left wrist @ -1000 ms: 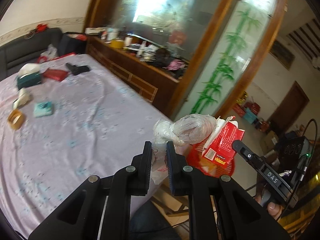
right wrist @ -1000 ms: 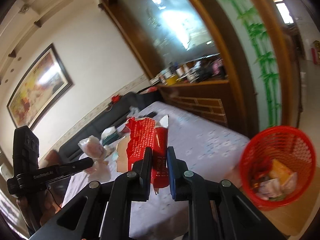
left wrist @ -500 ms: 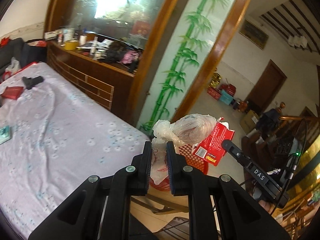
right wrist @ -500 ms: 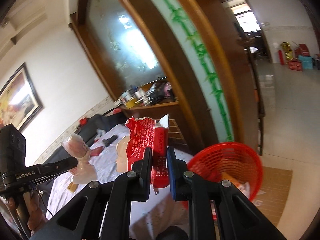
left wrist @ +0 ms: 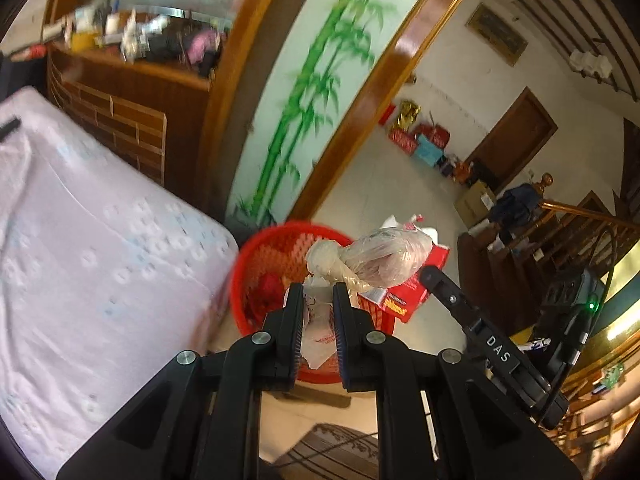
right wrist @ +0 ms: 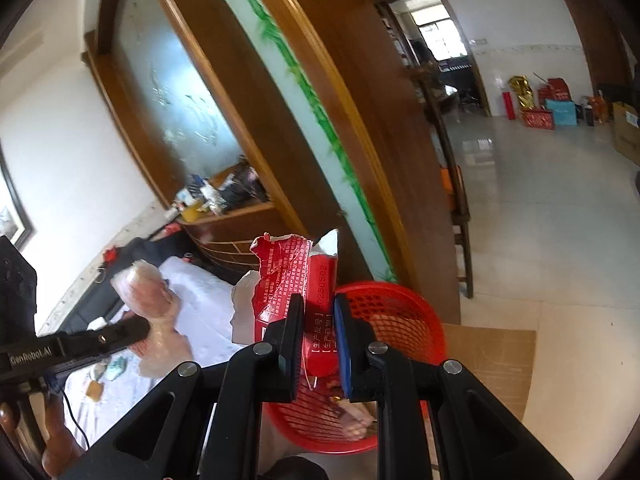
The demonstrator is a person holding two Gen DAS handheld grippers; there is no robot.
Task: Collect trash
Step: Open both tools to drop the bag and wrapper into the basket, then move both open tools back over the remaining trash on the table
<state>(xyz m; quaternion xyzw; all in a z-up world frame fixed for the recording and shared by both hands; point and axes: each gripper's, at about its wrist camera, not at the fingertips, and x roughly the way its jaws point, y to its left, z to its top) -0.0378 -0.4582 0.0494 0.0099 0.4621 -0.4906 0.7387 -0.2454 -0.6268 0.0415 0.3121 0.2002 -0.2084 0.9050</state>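
Note:
My left gripper (left wrist: 317, 292) is shut on a knotted clear plastic bag (left wrist: 384, 256) with pinkish contents, which hangs over the red mesh basket (left wrist: 276, 248) on the floor. The basket holds some wrappers. My right gripper (right wrist: 318, 304) is shut on a torn red carton (right wrist: 296, 276), held above the near rim of the same red basket (right wrist: 392, 312). The carton (left wrist: 404, 300) also shows in the left wrist view, just right of the bag. In the right wrist view the plastic bag (right wrist: 148, 292) and the left gripper's body appear at the left.
A bed with a pale lilac floral sheet (left wrist: 88, 264) lies left of the basket. Behind stand a wooden cabinet (left wrist: 120, 96) with clutter and a bamboo-painted glass panel (left wrist: 320, 80). A flat cardboard sheet (right wrist: 492, 360) lies on the tiled floor beside the basket.
Both grippers swung away from the bed toward the red basket and tipped down, each keeping its load. The basket now sits right under both.

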